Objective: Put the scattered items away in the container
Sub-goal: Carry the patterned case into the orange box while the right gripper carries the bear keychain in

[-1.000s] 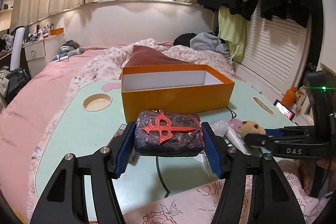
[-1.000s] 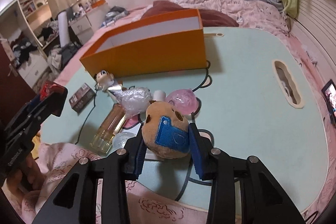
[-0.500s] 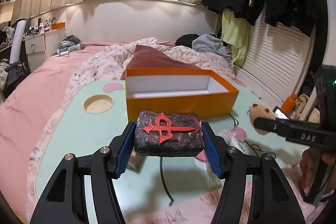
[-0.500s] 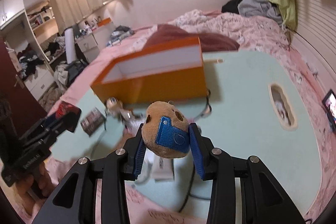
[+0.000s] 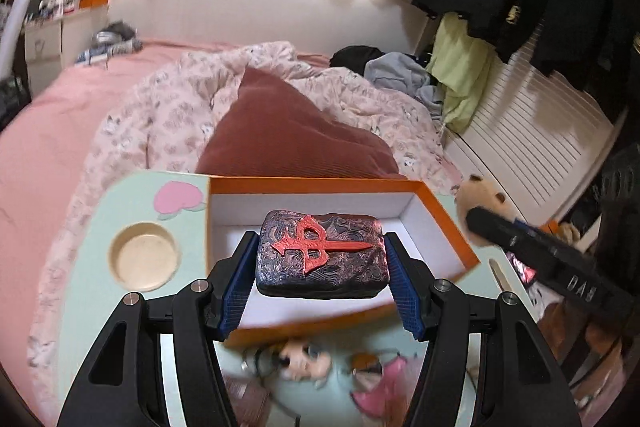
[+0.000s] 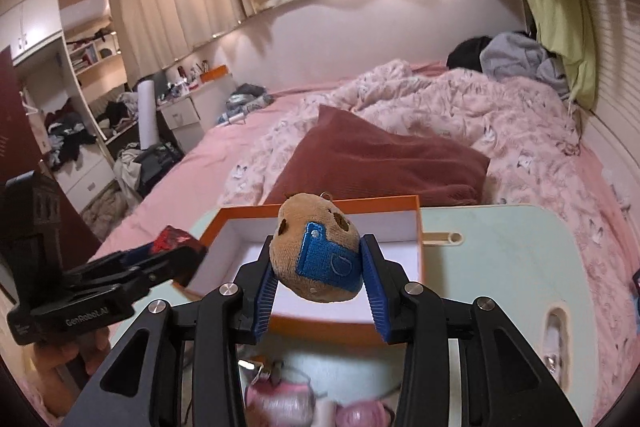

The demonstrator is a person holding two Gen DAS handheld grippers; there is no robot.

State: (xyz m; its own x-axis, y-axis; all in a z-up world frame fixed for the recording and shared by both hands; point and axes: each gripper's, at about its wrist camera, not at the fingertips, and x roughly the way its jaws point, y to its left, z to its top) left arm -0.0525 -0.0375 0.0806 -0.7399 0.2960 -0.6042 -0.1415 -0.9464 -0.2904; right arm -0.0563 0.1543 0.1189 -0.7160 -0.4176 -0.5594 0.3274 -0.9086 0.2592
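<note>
The left hand-held gripper [image 5: 322, 269] clamps a dark, embossed pouch [image 5: 322, 255] with a red cross-shaped emblem on top, its blue pads pressed against the pouch's two short ends. The pouch hangs above the open orange box [image 5: 448, 223], over the white inside near the box's front wall. The right hand-held gripper [image 6: 318, 273] grips a small tan plush toy [image 6: 316, 251] with a blue embroidered patch; its pads press the toy's sides, and it too is held above the box's white interior, toward the right half of the box as seen in the right wrist view. The box stands on the pale green bench [image 5: 88, 239], at the bench's far edge, next to a round recess [image 5: 144, 255] sunk into the bench's far left corner. At the near edge, in front of the box, several scattered things remain, blurred: a small doll-like figure [image 5: 300, 357], something pink [image 5: 378, 375] and a dark cable. In the right wrist view a hand [image 6: 70, 355] holding the left tool shows at the lower left. Beyond the bench lies a bed with a pink quilt and a dark red cushion [image 6: 376, 155].
</note>
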